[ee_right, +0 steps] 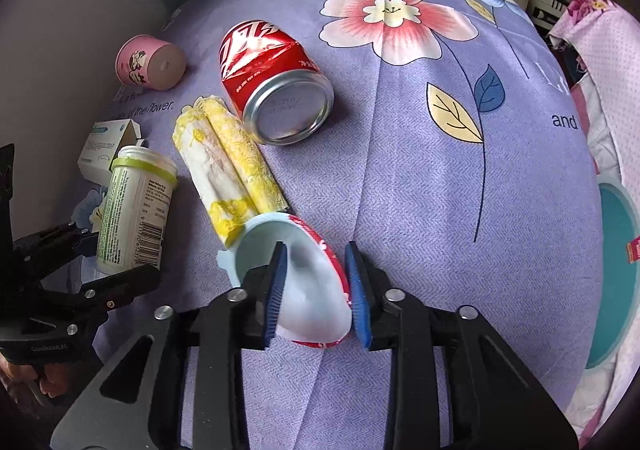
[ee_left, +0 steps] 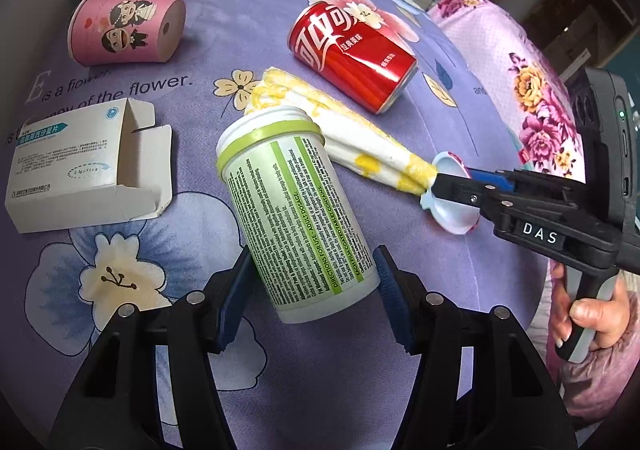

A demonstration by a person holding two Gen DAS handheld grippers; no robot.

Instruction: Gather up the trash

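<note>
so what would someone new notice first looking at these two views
Probably the white supplement bottle with the green label, standing tilted between the left gripper's fingers at the near middle of the purple floral cloth. Next, the dented red cola can lying on its side farther back, and the squashed light blue cup between the right gripper's fingers beside a yellow-stained tissue roll.
</note>
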